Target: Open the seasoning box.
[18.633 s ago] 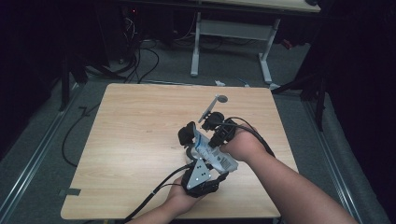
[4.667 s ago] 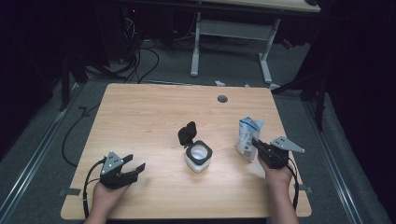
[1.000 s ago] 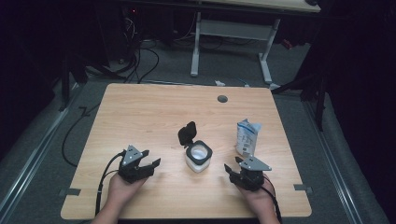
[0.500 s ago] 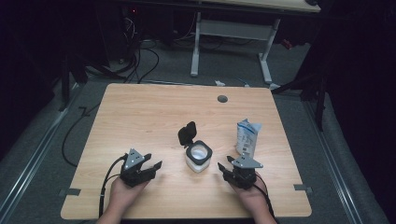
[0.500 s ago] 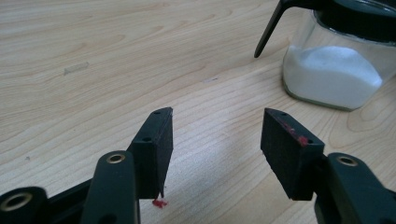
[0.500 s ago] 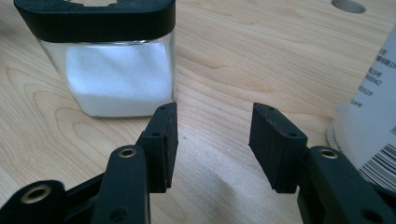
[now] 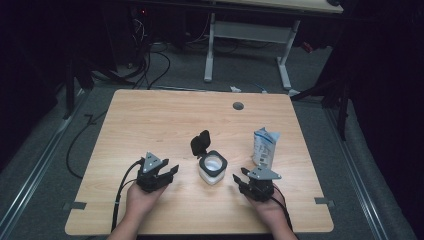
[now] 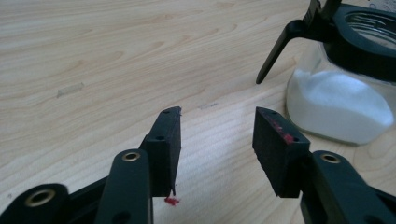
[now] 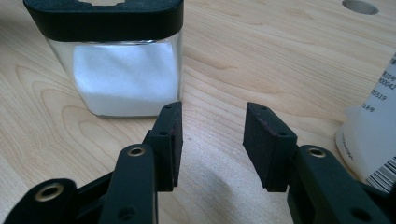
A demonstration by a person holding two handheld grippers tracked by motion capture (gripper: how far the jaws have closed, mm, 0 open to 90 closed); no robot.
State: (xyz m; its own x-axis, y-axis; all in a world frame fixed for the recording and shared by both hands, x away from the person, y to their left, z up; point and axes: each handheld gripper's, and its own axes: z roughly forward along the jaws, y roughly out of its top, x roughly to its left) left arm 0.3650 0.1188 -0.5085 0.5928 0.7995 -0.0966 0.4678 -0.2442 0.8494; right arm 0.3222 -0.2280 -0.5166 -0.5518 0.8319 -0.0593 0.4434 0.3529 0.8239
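Left gripper (image 7: 170, 171) sits on the near table (image 7: 150, 115), jaws apart with nothing between them and just been closing, so it looks parked. The jar (image 7: 213, 169) of white powder stands mid-table between the 2 grippers, lid (image 7: 200, 143) flipped open, probably for filling. Right gripper (image 7: 240, 178) rests near it, jaws apart, empty, also narrowing. The carton (image 7: 264, 146) stands upright at far right.

Two tools are at the counter (image 7: 150, 115): the left tool (image 7: 169, 171) and the right tool (image 7: 239, 178). Between them stands one clear jar (image 7: 212, 169) of white powder, with one black lid (image 7: 200, 143) flipped open. Beyond the right tool stands one white carton (image 7: 264, 146).
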